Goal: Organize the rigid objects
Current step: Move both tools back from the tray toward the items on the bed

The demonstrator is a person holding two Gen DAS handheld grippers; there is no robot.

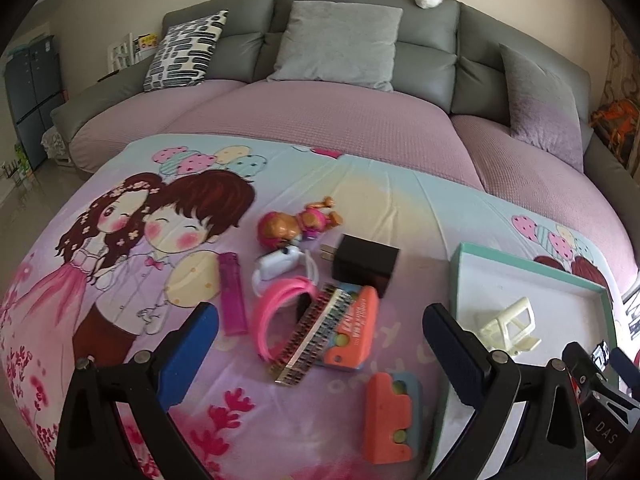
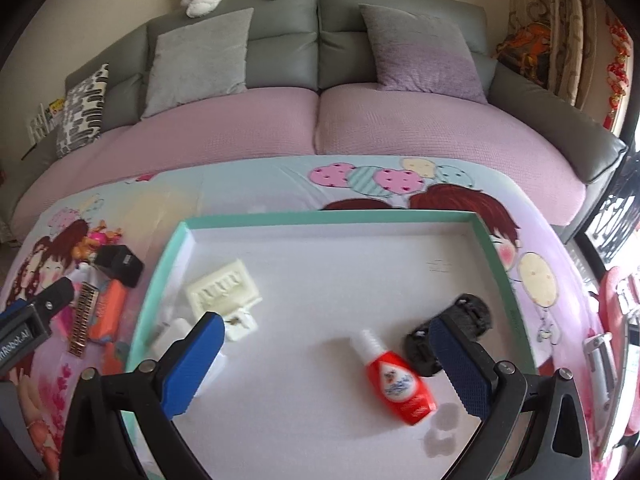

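Tray (image 2: 492, 248) already has bottle (image 2: 396, 384), black piece (image 2: 468, 312) and cream holder (image 2: 224, 292); right gripper (image 2: 332, 364) hangs over it spread wide, holding nothing. Left gripper (image 1: 320, 344), also wide and empty, faces the pile beside the tray, so I'd centre on the orange keyboard (image 1: 348, 328) before squeezing.

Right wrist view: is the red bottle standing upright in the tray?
No. The red bottle lies on its side on the tray's white floor, its white cap pointing toward the sofa.
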